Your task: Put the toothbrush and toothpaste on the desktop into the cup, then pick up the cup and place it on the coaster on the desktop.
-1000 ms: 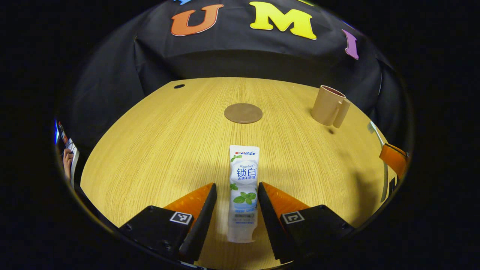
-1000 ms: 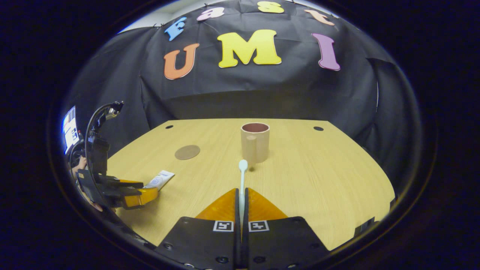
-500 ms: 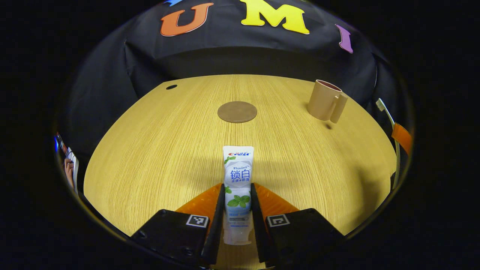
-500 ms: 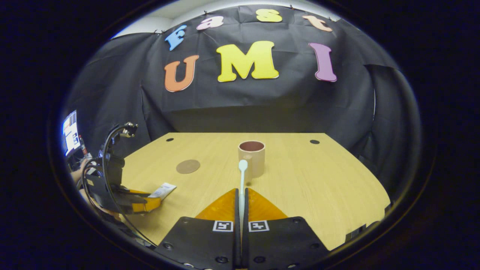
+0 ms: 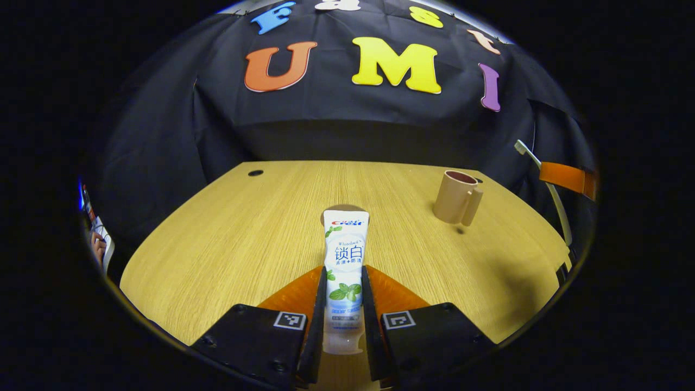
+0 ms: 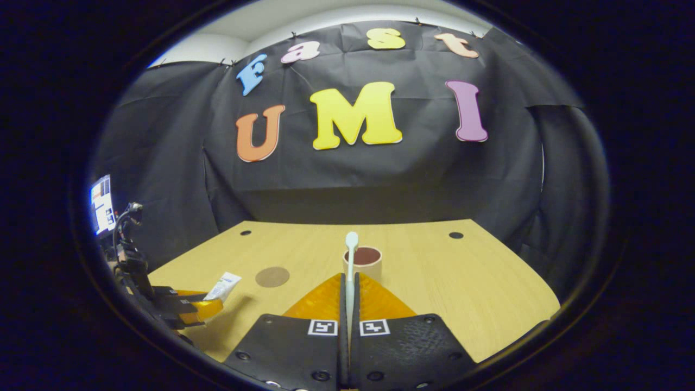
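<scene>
- one toothpaste tube [image 5: 344, 266], white with a green leaf print
- one toothbrush [image 6: 350, 271], white
- one cup [image 5: 456, 197], tan with a handle
- one round brown coaster [image 6: 272, 276]
- two grippers: the left gripper [image 5: 342, 304] and the right gripper [image 6: 347, 296]
- one wooden table [image 5: 244, 244], with two small dark holes in the top, one by each far corner [image 6: 245, 232]
- one lit screen [image 6: 101, 203] off at the edge
</scene>
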`<state>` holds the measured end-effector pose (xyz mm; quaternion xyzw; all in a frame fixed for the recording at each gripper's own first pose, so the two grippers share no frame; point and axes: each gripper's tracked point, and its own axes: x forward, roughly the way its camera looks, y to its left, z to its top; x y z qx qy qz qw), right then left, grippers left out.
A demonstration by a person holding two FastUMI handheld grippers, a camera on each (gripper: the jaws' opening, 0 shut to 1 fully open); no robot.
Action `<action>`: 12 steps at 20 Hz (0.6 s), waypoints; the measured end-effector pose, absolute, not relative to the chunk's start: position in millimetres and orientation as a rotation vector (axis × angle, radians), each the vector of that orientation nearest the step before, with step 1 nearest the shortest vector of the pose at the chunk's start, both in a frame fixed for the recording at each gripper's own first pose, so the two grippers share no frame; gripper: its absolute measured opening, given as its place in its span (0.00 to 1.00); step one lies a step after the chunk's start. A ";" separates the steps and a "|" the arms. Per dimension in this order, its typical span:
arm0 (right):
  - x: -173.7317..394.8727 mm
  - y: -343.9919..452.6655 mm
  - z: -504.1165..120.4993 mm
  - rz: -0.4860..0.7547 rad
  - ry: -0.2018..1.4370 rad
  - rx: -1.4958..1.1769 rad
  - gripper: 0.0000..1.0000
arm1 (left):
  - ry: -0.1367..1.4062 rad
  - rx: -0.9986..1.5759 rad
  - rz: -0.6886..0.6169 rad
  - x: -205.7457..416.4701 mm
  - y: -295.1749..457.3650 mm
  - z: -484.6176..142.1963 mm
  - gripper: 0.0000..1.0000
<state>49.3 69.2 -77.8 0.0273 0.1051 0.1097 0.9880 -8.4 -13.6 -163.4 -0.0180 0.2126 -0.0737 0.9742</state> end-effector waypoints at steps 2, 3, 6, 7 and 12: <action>71.1 70.9 -65.5 0.231 0.177 0.066 0.00 | 0.374 -0.038 -0.171 -5.8 -16.9 -145.3 0.37; 83.0 71.3 -60.9 0.239 0.170 0.088 0.00 | 0.352 -0.041 -0.183 -2.9 -21.3 -139.0 0.37; 118.8 72.2 -53.9 0.264 0.166 0.146 0.00 | 0.293 -0.043 -0.213 5.5 -30.7 -121.3 0.37; 131.5 72.2 -50.7 0.275 0.155 0.156 0.00 | 0.278 -0.048 -0.221 8.2 -34.3 -117.2 0.37; 197.8 76.6 -47.8 0.308 0.114 0.166 0.00 | 0.273 -0.063 -0.248 16.8 -44.5 -113.3 0.37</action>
